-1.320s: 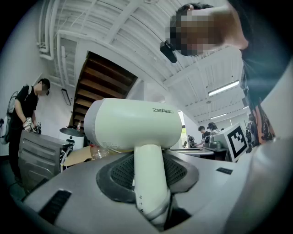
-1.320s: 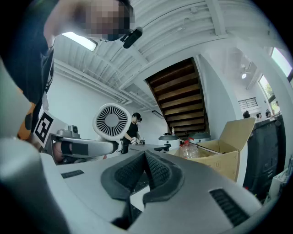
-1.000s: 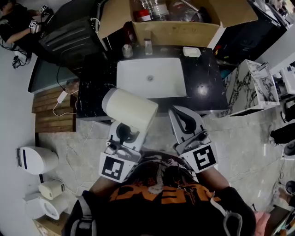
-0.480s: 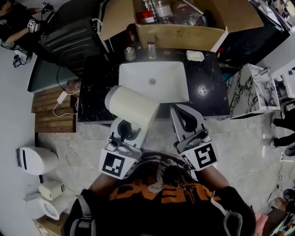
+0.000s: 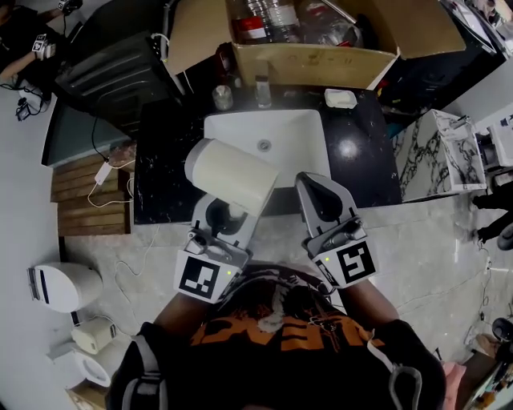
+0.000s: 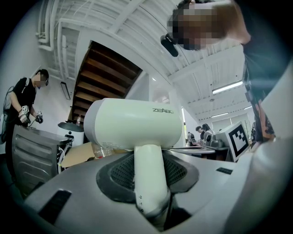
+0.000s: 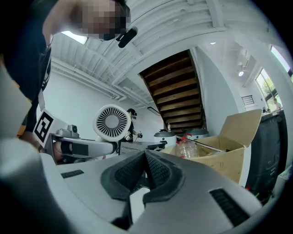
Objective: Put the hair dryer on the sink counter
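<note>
Holding bottles [image 5: 276, 18], cardboard box [image 5: 317, 64], behind sink [image 5: 240, 132]

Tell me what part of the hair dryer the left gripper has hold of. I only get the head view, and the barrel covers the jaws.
Observer: In the left gripper view, the left gripper is clamped on the hair dryer by its handle, with the barrel lying crosswise above the jaws.
Operator: Is the right one carrying anything?
Observer: No. The right gripper has its jaws closed together, with nothing between them.
Operator: Which way does the dryer's back end face?
Observer: In the right gripper view, its round slotted grille faces toward the right gripper.
</note>
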`<state>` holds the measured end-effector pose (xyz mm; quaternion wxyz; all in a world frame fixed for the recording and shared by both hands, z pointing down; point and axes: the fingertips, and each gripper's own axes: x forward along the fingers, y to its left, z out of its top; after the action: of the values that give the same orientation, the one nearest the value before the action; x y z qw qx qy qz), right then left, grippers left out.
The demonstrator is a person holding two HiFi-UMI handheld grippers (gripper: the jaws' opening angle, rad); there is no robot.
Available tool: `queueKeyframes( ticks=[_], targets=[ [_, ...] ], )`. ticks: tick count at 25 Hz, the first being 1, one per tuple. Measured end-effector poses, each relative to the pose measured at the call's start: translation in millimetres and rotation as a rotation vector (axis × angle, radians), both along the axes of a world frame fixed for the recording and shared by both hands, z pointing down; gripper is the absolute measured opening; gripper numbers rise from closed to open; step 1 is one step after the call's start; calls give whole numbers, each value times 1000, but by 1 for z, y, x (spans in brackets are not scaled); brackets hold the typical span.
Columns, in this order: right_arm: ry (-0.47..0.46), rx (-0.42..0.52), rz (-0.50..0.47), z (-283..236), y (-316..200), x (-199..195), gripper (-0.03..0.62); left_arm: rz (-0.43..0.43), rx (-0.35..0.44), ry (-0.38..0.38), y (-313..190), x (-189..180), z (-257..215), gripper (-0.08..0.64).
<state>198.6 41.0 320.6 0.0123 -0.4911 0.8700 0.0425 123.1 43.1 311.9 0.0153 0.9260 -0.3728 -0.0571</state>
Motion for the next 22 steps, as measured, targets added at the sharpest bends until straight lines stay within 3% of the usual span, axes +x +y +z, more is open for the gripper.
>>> queueKeyframes(
  ticks=[4,13,22],
  targets=[
    [-39,18,39,-7,-22,-1,14,17,-1,-11,-22,0,4,164],
    [-21,6,115,4,-75,-10,14,66,-15,-10,-78,-16,9,164],
    [-15,-16,133,10,-123,-49,14,89,-36,-9,-123,-54,16,164]
  ],
)
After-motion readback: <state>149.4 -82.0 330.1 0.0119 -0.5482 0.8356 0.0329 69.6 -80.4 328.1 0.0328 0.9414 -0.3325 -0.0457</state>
